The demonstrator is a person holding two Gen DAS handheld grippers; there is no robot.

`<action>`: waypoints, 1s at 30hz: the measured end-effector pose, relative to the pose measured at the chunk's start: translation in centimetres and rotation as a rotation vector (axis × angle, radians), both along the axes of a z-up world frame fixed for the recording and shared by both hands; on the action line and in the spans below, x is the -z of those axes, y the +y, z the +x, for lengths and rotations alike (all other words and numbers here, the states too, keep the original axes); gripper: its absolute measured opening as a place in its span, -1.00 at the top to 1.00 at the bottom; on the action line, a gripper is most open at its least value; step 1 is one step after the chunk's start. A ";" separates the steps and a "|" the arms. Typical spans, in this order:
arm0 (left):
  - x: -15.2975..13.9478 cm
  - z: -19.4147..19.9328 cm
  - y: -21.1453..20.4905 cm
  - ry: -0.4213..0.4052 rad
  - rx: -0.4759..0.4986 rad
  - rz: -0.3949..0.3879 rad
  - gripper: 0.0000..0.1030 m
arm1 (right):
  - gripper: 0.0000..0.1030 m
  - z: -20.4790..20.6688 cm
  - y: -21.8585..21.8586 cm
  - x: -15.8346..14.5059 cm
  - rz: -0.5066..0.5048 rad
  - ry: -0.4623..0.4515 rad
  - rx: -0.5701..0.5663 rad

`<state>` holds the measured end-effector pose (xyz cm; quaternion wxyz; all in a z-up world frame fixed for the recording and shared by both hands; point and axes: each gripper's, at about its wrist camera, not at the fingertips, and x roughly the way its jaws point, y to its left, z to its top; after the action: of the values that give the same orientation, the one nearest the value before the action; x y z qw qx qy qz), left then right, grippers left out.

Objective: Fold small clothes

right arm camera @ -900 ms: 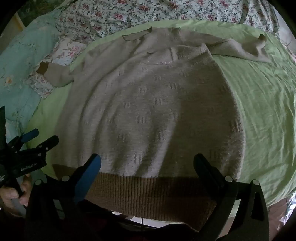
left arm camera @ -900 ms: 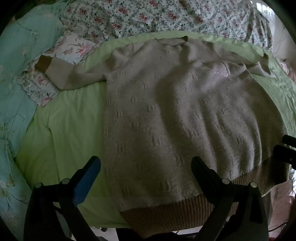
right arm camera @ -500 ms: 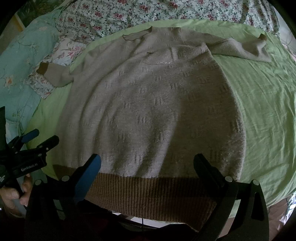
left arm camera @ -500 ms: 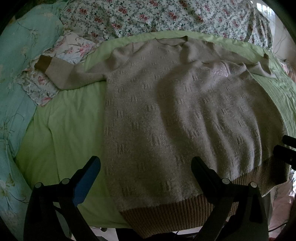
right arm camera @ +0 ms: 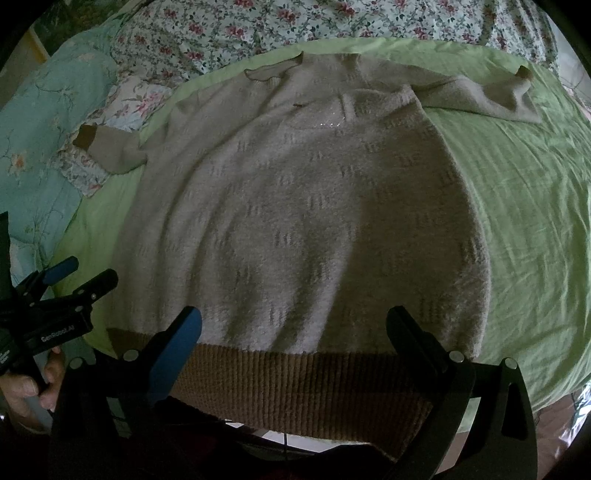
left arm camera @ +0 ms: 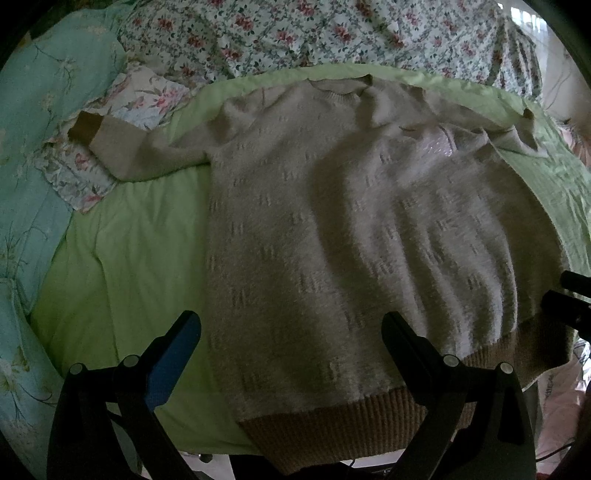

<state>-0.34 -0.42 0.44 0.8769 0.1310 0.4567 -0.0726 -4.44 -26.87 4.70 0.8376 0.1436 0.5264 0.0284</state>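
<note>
A beige knit sweater [left arm camera: 351,236] [right arm camera: 295,206] with a brown ribbed hem [right arm camera: 295,384] lies flat, front up, on a green sheet [left arm camera: 129,258]. Its hem hangs at the bed's near edge, and its neck points away. One sleeve [left arm camera: 125,151] with a brown cuff reaches left onto a floral cloth. The other sleeve [right arm camera: 491,96] lies to the upper right. My left gripper [left arm camera: 291,325] hovers open above the sweater's lower left part. My right gripper [right arm camera: 293,321] hovers open over the hem's middle. Neither holds anything. The left gripper [right arm camera: 77,280] also shows at the right wrist view's left edge.
A floral quilt [left arm camera: 314,33] covers the far side of the bed. A light blue flowered blanket [left arm camera: 37,129] lies along the left, with a small floral cloth [left arm camera: 110,122] beside it. A hand [right arm camera: 26,384] grips the left tool. Green sheet [right arm camera: 524,221] spreads right of the sweater.
</note>
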 end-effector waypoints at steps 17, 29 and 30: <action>-0.9 -0.1 -0.1 0.012 0.005 -0.009 -0.92 | -0.94 -0.4 0.0 -1.5 -0.039 -0.019 0.002; -0.8 -0.1 0.0 0.011 0.006 -0.013 -0.92 | -0.94 -0.3 -0.2 -1.5 0.023 0.002 0.011; -0.8 -0.1 0.0 0.013 0.007 -0.014 -0.92 | -0.94 -0.3 -0.2 -1.5 0.023 0.002 0.010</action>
<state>-0.45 -0.43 1.25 0.8745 0.1259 0.4617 -0.0795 -4.73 -27.06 6.19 0.8356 0.1557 0.5259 0.0300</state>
